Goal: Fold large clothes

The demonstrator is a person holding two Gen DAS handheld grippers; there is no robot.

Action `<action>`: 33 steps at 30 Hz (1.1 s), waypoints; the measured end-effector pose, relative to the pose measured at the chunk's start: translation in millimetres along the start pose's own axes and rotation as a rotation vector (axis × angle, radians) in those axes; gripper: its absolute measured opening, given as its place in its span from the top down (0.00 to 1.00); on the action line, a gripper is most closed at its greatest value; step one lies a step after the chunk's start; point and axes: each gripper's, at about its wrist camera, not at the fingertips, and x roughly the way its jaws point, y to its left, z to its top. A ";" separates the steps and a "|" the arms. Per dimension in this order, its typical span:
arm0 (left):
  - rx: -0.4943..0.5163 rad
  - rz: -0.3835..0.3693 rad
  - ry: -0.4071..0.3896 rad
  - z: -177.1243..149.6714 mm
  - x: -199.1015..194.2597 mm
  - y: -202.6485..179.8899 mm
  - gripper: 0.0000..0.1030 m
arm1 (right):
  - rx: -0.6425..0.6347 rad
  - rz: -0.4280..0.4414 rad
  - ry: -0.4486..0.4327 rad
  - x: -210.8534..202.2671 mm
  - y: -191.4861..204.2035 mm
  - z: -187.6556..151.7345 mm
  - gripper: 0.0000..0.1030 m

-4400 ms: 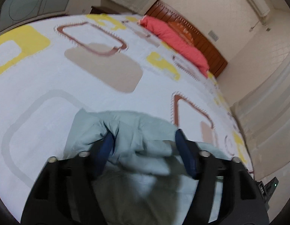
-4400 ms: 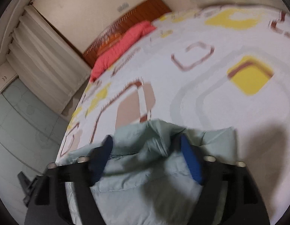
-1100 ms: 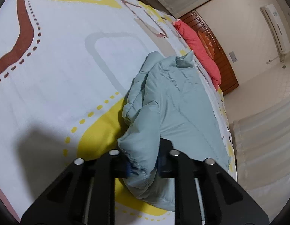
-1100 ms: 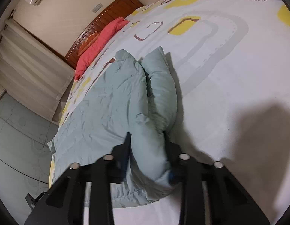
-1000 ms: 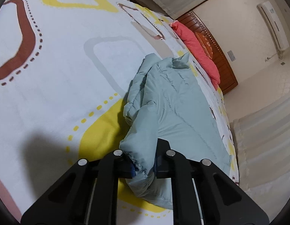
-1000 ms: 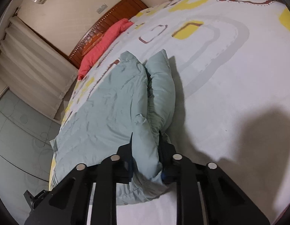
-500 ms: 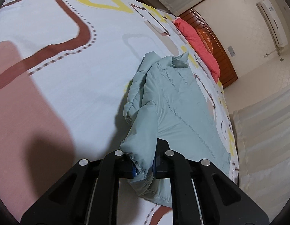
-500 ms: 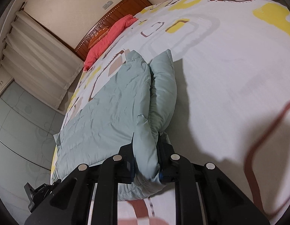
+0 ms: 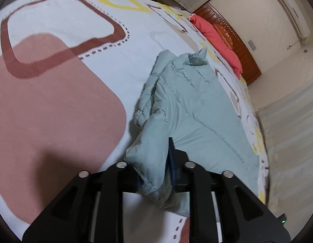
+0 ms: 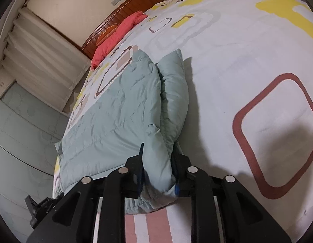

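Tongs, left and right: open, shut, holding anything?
Left tongs: just opening, pale green jacket still between them.
Right tongs: just opening, jacket between them too.

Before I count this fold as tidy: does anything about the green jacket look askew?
Yes. The pale green jacket lies mostly flat, but its sleeve bulges in a puffy roll along one side.

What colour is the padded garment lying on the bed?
Pale mint green, plain with stitched quilt lines; the padded garment shows best in the right wrist view.
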 end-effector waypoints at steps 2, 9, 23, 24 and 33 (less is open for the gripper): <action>0.035 0.048 -0.025 0.0 -8.8 0.7 0.69 | 0.002 -0.016 -0.010 -5.3 -3.0 1.8 0.70; 0.086 0.150 -0.088 6.7 -41.1 14.1 0.54 | -0.047 -0.129 -0.061 -30.4 -14.6 4.3 0.51; 0.340 0.242 -0.204 5.4 -61.5 -42.7 0.54 | -0.316 -0.211 -0.129 -34.7 74.6 5.8 0.70; 0.335 0.253 -0.201 7.6 -59.2 -41.3 0.54 | -0.338 -0.203 -0.126 -29.3 84.6 5.5 0.70; 0.431 0.289 -0.197 19.1 -39.2 -75.1 0.54 | -0.496 -0.173 -0.054 25.4 158.7 -13.1 0.71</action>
